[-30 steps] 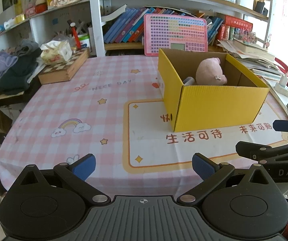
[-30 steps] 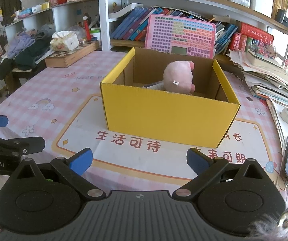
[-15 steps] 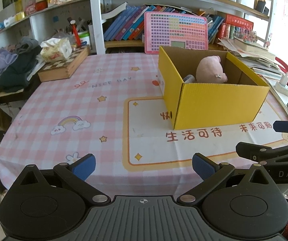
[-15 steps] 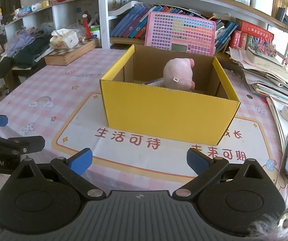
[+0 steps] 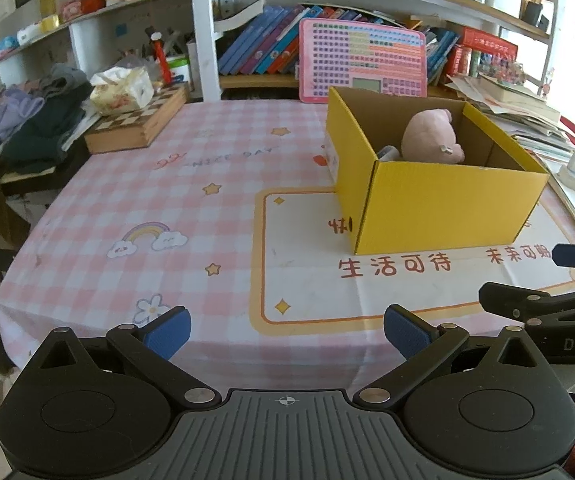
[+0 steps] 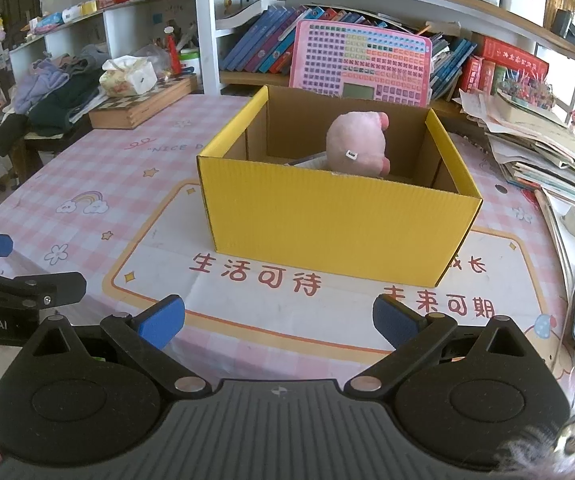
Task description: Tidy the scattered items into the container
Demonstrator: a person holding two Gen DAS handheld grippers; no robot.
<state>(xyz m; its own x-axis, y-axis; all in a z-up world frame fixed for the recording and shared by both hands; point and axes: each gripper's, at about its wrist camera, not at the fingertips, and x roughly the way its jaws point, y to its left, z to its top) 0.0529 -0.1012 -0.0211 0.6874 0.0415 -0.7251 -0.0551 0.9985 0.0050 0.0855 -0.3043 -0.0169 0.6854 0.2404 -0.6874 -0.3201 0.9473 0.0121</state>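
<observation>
Nearest me, my left gripper (image 5: 287, 330) hangs over the near edge of the table (image 5: 191, 216) with its jaws spread wide, holding and touching nothing. My right gripper (image 6: 279, 320) is the same beside it: blue pads far apart, empty, clear of the cloth. Past them, toward the table's right side, sits the yellow cardboard box (image 6: 327, 224), open-topped. Inside it, against the far wall, lies the pink plush toy (image 6: 357, 144), with something pale partly hidden beside it that I cannot identify. I judge the plush light and soft, so it would squash under my pads; a firm pinch across its round body would hold best. The box looks stiff but light, and likely to slide if nudged. I see no loose items left on the cloth.
</observation>
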